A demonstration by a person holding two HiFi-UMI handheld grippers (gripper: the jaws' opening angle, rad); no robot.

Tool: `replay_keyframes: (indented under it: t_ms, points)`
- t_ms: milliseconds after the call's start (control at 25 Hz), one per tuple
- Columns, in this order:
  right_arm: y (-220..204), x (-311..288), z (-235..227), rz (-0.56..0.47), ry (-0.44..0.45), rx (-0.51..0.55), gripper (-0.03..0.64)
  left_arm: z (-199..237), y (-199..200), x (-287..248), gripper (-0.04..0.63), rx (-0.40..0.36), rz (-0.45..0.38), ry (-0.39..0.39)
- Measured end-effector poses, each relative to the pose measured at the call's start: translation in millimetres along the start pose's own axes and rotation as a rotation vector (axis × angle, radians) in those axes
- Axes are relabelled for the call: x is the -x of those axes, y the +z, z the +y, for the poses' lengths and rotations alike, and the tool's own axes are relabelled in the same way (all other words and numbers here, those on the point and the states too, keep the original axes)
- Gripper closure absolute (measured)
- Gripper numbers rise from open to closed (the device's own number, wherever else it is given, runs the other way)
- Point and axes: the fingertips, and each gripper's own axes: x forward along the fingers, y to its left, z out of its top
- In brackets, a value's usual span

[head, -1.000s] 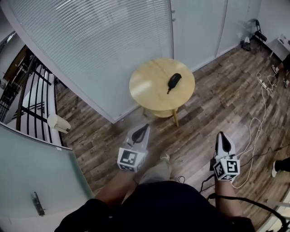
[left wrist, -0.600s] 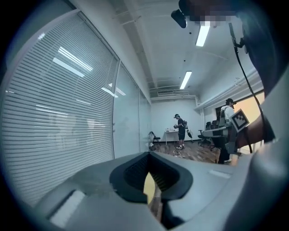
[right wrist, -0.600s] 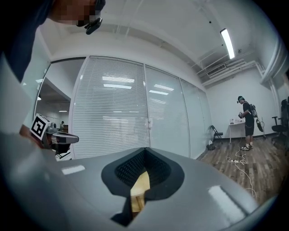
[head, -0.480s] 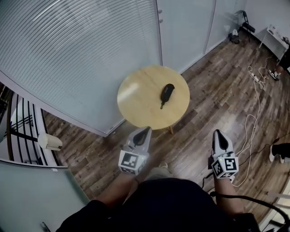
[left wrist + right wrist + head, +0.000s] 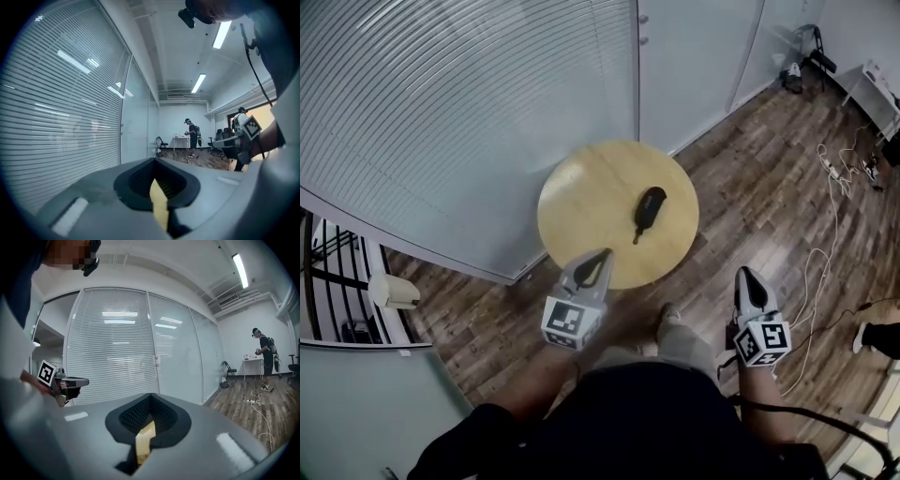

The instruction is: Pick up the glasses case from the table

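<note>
A black glasses case (image 5: 649, 208) lies right of centre on a round wooden table (image 5: 581, 202), with a short strap trailing toward me. My left gripper (image 5: 600, 257) hangs over the table's near edge, short of the case, its jaws together and empty. My right gripper (image 5: 744, 277) is shut and empty over the floor, to the right of the table. In the left gripper view the left gripper (image 5: 157, 180) shows only a yellow sliver of table (image 5: 159, 204) past its tips. The right gripper (image 5: 149, 420) likewise shows a sliver of table (image 5: 143, 444). Neither gripper view shows the case.
A glass wall with white blinds (image 5: 469, 122) runs behind and left of the table. White cables (image 5: 825, 234) trail over the wood floor at right. A person (image 5: 265, 359) stands by a white desk far down the room. A shoe (image 5: 874, 337) is at the right edge.
The table and case have drawn nearer in the head view. Both grippers have advanced with me. The left gripper's tip now overlaps the table's near edge, where before it was over the floor.
</note>
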Motion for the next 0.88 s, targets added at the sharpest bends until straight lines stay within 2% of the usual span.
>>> replay_keyframes:
  t_ms: [200,400,720,880]
  points:
    - [7,-58,-12,0.002,0.081,0.007,0.609,28,0,-32,0.592,0.011,0.005,0.060]
    - [28,-136,-22,-0.004,0.198,0.010,0.609,65,17,-62,0.592,0.027,0.008,0.170]
    - [39,-237,-33,0.064,0.405,0.050,0.609,100,25,-105,0.592,0.055,0.025,0.360]
    - [39,-281,-32,0.092,0.484,0.053,0.609,117,24,-128,0.592,0.061,0.047,0.413]
